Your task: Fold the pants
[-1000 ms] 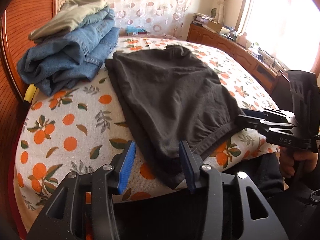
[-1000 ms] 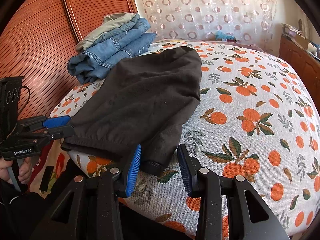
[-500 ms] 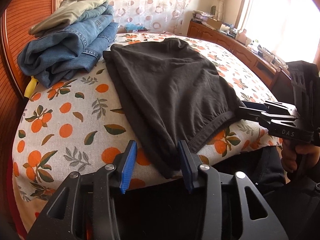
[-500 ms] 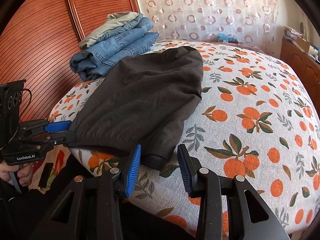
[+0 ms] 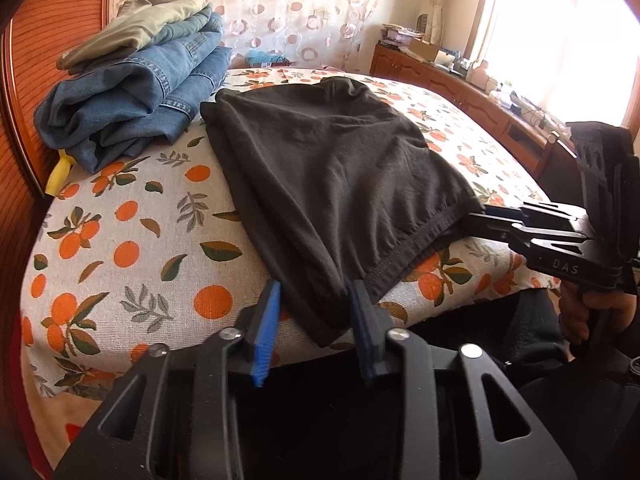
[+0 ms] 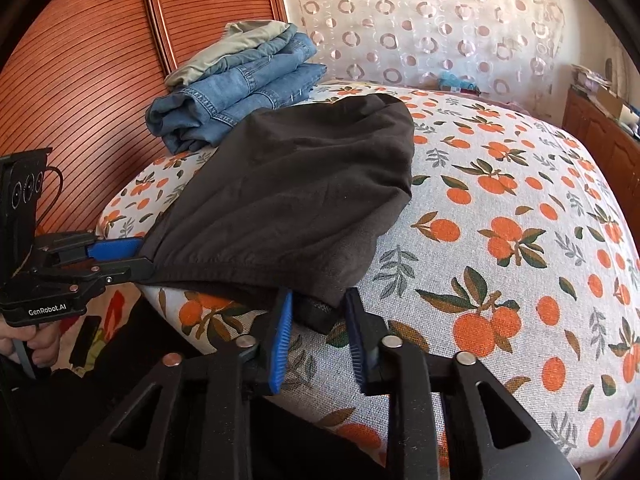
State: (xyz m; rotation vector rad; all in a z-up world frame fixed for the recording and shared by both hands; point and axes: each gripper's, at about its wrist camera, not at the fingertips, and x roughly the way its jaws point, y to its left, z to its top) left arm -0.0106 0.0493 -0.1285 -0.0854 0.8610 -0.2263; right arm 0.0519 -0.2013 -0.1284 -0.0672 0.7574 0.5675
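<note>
Both grippers closing on near corners of black pants (image 5: 328, 176) (bed (image 5: 132, 232)): left gripper (image 5: 314, 308) and right gripper (image 6: 316, 312) straddle cloth, pads not yet pressing.

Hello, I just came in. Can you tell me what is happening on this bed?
A person is folding black pants on a bed with an orange-print sheet, holding a gripper in each hand. The left gripper and the right gripper each have a near corner of the pants between their fingers, and both are closing on the cloth. A stack of folded jeans lies beside the headboard.
</note>
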